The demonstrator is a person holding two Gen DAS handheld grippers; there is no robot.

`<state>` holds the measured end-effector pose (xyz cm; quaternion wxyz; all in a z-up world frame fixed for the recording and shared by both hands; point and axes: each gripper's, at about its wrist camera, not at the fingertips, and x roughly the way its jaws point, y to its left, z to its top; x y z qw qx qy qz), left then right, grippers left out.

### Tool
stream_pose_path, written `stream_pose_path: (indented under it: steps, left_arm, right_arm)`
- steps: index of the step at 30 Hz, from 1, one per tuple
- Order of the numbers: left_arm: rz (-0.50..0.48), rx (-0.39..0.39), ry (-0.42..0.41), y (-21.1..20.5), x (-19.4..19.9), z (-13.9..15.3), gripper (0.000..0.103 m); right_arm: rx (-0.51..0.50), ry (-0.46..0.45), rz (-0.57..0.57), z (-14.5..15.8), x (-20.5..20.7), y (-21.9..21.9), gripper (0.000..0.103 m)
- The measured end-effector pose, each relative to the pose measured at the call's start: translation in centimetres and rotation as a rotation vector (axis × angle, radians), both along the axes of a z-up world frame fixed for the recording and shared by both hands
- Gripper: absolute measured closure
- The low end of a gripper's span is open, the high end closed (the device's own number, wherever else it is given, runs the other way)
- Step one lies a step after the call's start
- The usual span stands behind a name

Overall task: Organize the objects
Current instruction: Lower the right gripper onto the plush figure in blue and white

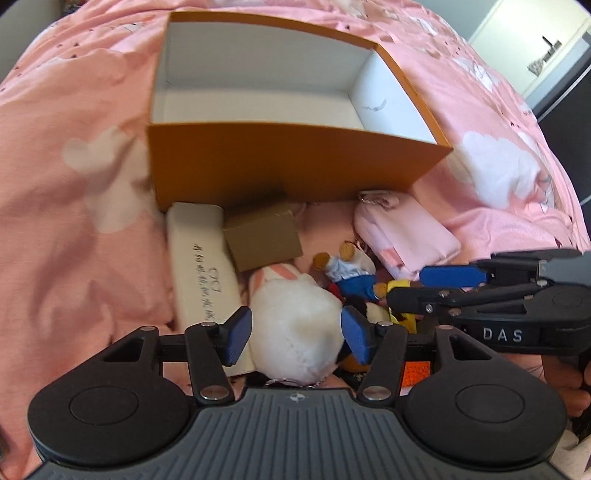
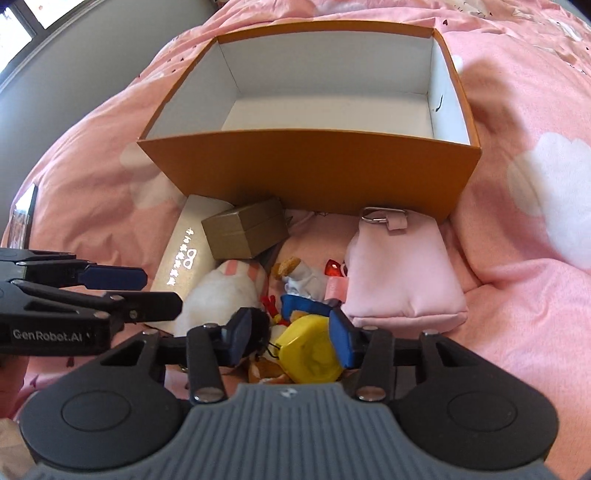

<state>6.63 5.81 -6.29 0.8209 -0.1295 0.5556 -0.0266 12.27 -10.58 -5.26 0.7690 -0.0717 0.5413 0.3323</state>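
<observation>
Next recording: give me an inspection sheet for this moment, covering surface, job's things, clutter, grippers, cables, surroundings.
Surface: pink bedspread with white cloud print.
Job's things: orange box, open, white inside, nothing in it; white plush, yellow toy, pink pouch, brown carton, white case and small doll heaped before it.
Clutter: nothing seen.
Grippers: left gripper straddles the plush; right gripper straddles the yellow toy; grip unclear.
Cables: nothing seen.
Surroundings: window, grey wall.

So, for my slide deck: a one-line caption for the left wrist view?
Left gripper straddles a white plush before an empty orange box.
</observation>
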Motion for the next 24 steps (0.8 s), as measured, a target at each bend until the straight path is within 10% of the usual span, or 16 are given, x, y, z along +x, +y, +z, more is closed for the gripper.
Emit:
stream_pose_path:
  steps: [11, 24]
  left_arm:
    - [-0.353, 0.160, 0.030, -5.2, -0.2, -2.1, 0.024]
    - [-0.348, 0.298, 0.027, -5.5, 0.2, -3.9, 0.030]
  right_arm:
    - [-0.042, 0.039, 0.018, -0.5, 1.9, -0.8, 0.064]
    - [0.024, 0.165, 0.069, -0.6, 1.3, 0.3, 0.064]
